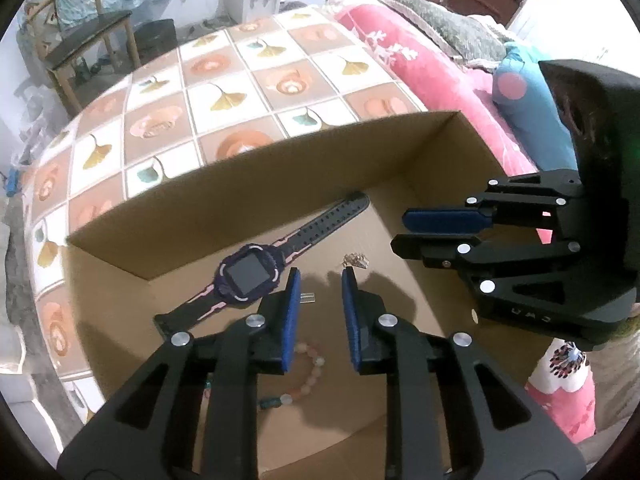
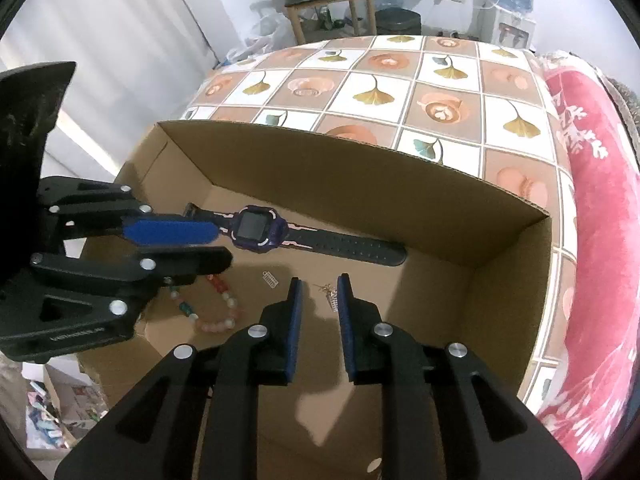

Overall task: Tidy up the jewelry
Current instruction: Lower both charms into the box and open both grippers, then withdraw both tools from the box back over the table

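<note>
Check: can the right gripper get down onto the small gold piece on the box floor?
Probably yes. The right gripper is open just above the gold piece, with nothing between; the left gripper stands off to the side.

The left gripper [image 1: 320, 280] hides part of the bead bracelet [image 1: 310, 376].

In the lower middle of the frame the left tongs [image 1: 320, 280] stood slightly parted over the cardboard box [image 1: 248, 188], nothing between them. A watch [image 1: 248, 276] lay upper left; a bead bracelet [image 1: 308, 376] lay below, perhaps partly hidden.
</note>
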### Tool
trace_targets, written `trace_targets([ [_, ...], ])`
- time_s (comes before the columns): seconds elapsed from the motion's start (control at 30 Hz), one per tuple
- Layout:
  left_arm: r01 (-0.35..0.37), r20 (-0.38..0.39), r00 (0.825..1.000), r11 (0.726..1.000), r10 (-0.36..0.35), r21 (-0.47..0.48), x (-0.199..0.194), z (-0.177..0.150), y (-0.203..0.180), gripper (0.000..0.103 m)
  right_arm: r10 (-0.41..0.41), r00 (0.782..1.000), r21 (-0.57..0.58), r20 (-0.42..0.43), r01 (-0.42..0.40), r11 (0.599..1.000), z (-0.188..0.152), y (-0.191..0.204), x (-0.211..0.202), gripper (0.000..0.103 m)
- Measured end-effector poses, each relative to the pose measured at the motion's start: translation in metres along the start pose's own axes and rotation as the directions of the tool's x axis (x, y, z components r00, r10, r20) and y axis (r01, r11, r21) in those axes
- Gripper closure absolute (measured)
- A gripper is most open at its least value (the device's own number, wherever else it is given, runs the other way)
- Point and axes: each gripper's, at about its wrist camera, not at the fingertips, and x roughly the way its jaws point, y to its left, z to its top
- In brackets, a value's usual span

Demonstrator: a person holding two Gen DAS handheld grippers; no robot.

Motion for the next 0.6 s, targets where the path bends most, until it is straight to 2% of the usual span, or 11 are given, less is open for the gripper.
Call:
trace_targets([
  [0.1,-0.01,0.043,0.999,1.0,0.009,0.006,-0.017,-0.002,-0.001,0.08,0.006,0.999,0.0,0.035,-0.006,1.0,-0.001,0.002,-0.012,0.085],
  [0.13,-0.012,0.058,0.998,1.0,0.012,0.007,-0.023,-0.004,-0.002,0.076,0.006,0.999,0.002,0.052,-0.006,1.0,-0.002,0.003,-0.018,0.083],
  [0.2,-0.01,0.109,0.994,1.0,0.009,0.015,-0.044,-0.01,-0.003,0.072,0.008,0.995,0.006,0.103,-0.009,1.0,-0.007,0.005,-0.036,0.077],
  [0.27,-0.002,0.166,0.986,1.0,-0.001,0.021,-0.068,-0.021,-0.005,0.062,0.016,0.986,0.0,0.167,-0.016,1.0,-0.015,0.008,-0.06,0.065],
  [0.3,0.004,0.199,0.98,1.0,-0.009,0.024,-0.082,-0.029,-0.005,0.058,0.023,0.974,-0.002,0.224,-0.023,1.0,-0.024,0.011,-0.08,0.06],
  [0.37,0.006,0.256,0.967,1.0,-0.013,0.027,-0.105,-0.045,-0.007,0.037,0.039,0.952,-0.023,0.302,-0.033,0.999,-0.042,0.019,-0.109,0.046],
  [0.43,0.003,0.31,0.951,1.0,-0.011,0.025,-0.125,-0.067,-0.007,0.025,0.056,0.926,-0.042,0.373,-0.043,0.998,-0.065,0.028,-0.135,0.038],
  [0.5,0.004,0.365,0.931,1.0,-0.009,0.013,-0.143,-0.1,-0.006,0.019,0.067,0.902,-0.062,0.427,-0.045,0.997,-0.091,0.038,-0.155,0.03],
  [0.6,0.0,0.4,0.917,1.0,0.003,-0.009,-0.15,-0.142,-0.006,0.016,0.051,0.88,-0.059,0.472,-0.026,0.998,-0.127,0.051,-0.166,0.018],
])
